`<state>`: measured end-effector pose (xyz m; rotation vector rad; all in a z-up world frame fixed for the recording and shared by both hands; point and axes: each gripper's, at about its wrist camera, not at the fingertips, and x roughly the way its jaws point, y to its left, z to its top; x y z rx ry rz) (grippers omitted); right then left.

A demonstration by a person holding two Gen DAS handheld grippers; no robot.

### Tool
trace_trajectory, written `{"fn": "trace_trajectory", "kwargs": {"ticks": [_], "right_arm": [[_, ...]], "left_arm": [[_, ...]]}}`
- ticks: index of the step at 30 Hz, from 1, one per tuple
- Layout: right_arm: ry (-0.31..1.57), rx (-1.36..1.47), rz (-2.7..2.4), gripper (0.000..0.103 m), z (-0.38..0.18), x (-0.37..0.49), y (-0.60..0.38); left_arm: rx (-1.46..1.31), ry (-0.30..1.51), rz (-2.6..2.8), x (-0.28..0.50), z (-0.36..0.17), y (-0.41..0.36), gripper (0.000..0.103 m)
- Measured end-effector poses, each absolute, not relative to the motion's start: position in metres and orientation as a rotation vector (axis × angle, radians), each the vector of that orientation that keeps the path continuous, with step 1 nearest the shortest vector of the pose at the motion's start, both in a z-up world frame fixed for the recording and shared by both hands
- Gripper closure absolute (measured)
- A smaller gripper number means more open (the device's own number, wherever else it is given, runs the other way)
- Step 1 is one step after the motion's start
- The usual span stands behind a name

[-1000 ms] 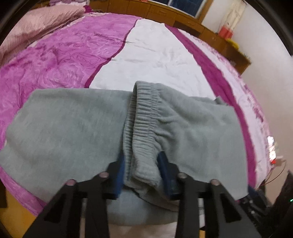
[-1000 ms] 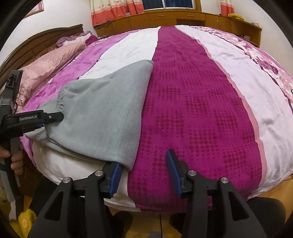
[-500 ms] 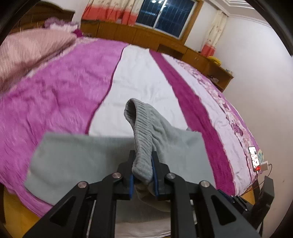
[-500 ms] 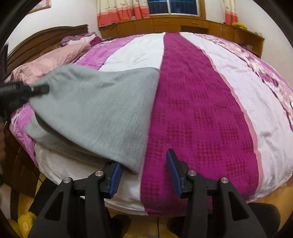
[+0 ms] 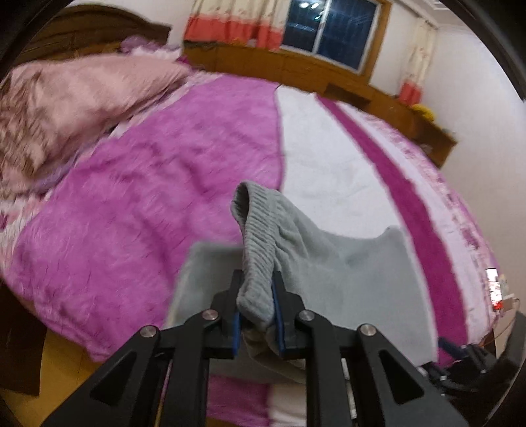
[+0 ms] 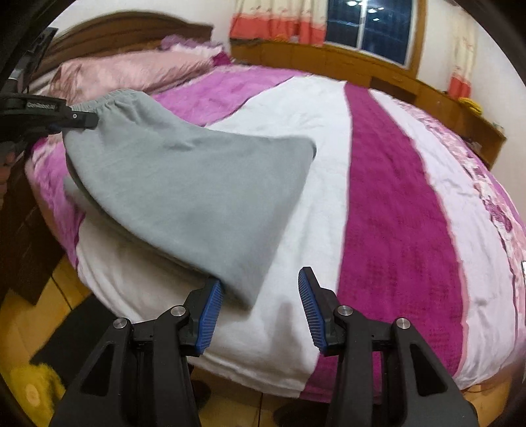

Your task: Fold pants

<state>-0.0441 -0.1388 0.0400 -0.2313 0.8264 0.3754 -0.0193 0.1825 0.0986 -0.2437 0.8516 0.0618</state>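
Note:
The grey sweatpants (image 6: 184,197) lie on the bed near its front edge. My left gripper (image 5: 257,299) is shut on their ribbed elastic waistband (image 5: 259,236) and holds it lifted above the bed; it also shows in the right wrist view (image 6: 82,120) at the far left. The cloth hangs from there down to the mattress (image 5: 355,279). My right gripper (image 6: 261,305) is open, low at the bed's front edge. Its left pad (image 6: 210,312) sits beside the pants' near corner; nothing is between the pads.
The bed has a quilt in pink, white and magenta stripes (image 6: 394,197). Pink pillows (image 5: 75,98) lie by the dark headboard (image 6: 131,29). A wooden cabinet (image 6: 361,65) runs under the window. A phone (image 5: 493,285) lies at the bed's right edge.
My left gripper closed on the waistband and lifted it up and toward the headboard side. The pants were pulled leftward across the bed. My right gripper stayed open.

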Motion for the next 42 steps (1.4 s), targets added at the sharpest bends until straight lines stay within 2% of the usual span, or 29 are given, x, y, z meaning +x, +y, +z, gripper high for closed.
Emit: {"fn": "trace_trajectory", "kwargs": {"ticks": [4, 7, 13, 25, 26, 29, 31, 35, 37, 42], "right_arm": [[0.872, -0.271, 0.374, 0.064, 0.028, -0.046, -0.134], [0.898, -0.274, 0.376, 0.064, 0.025, -0.045, -0.138], [0.915, -0.245, 0.387, 0.064, 0.030, -0.047, -0.153], [0.874, 0.074, 0.451, 0.065, 0.077, -0.023, -0.180], [0.877, 0.091, 0.460, 0.067, 0.078, -0.019, -0.176], [0.894, 0.124, 0.509, 0.080, 0.074, -0.007, -0.158], [0.915, 0.125, 0.533, 0.083, 0.067, -0.001, -0.145], [0.973, 0.061, 0.505, 0.083, 0.041, 0.005, -0.132], [1.001, 0.043, 0.492, 0.084, 0.028, 0.007, -0.134], [1.007, 0.058, 0.508, 0.086, 0.026, 0.009, -0.140]], "left_arm": [[-0.316, 0.932, 0.061, -0.018, 0.053, 0.205, 0.086], [-0.350, 0.935, 0.048, -0.020, 0.039, 0.212, 0.081], [-0.324, 0.923, 0.030, -0.036, 0.056, 0.217, 0.076], [-0.254, 0.812, 0.039, -0.054, 0.108, 0.202, 0.076], [-0.248, 0.813, 0.034, -0.050, 0.107, 0.198, 0.076], [-0.239, 0.840, 0.025, -0.038, 0.098, 0.187, 0.079], [-0.224, 0.860, 0.028, -0.032, 0.086, 0.183, 0.083], [-0.178, 0.925, 0.095, -0.026, 0.056, 0.187, 0.088], [-0.164, 0.926, 0.105, -0.027, 0.048, 0.190, 0.095], [-0.176, 0.938, 0.097, -0.031, 0.062, 0.189, 0.095]]}}
